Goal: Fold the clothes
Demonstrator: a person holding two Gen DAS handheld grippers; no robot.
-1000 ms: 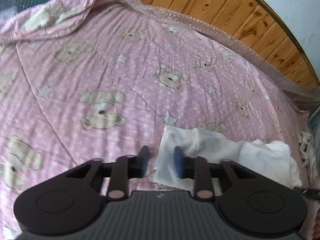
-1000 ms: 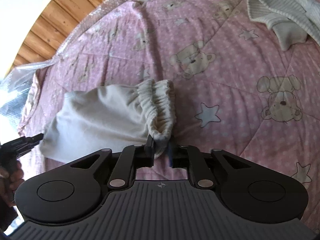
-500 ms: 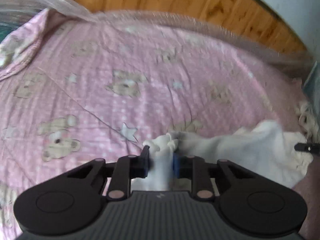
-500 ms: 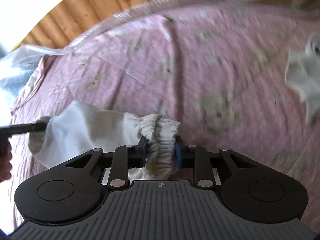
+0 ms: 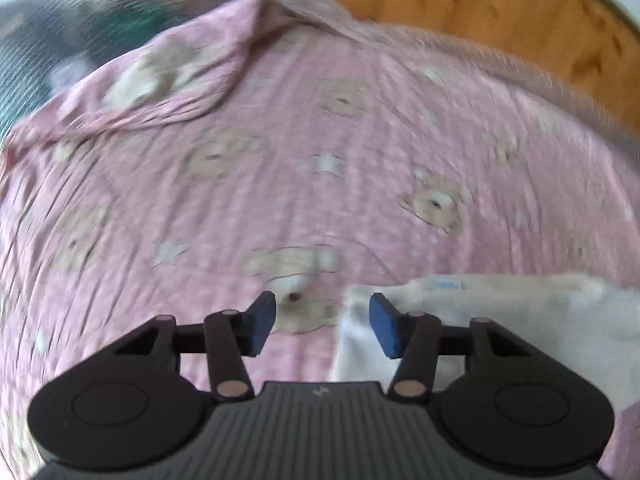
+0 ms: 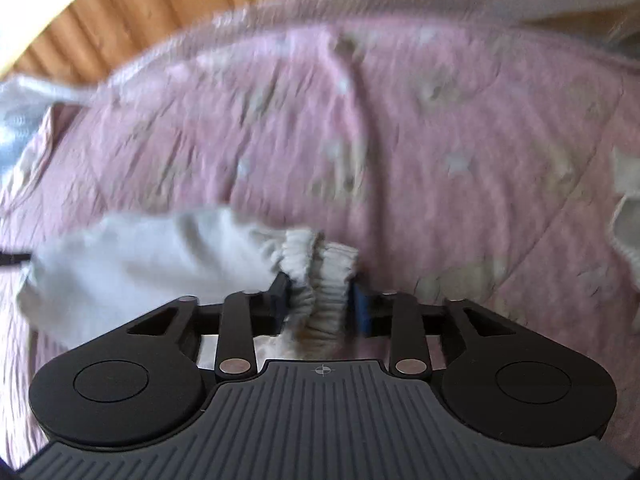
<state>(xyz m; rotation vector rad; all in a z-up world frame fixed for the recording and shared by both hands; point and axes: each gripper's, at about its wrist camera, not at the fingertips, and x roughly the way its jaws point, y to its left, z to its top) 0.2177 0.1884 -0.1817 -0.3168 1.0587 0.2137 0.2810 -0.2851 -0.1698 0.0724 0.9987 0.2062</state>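
Lying on a pink quilt [image 5: 280, 168] printed with bears and stars, a white garment [image 5: 500, 320] is seen just beyond and to the right of the left gripper [image 5: 322, 322]. That gripper's blue pads [image 5: 262, 320] are spread and opening; only the garment's left edge reaches into the gap, and neither pad is pressed on it. In the right wrist view, the garment's gathered elastic waistband [image 6: 320, 280] is bunched between the jaws of the right gripper [image 6: 320, 304], which are opening, though both pads are seen against the fabric. The rest of the cloth [image 6: 140, 256] is stretched away to that gripper's left. A second pale garment [image 6: 626, 216] is blurred at its far right. Wooden boards [image 5: 500, 8] are seen beyond the quilt.
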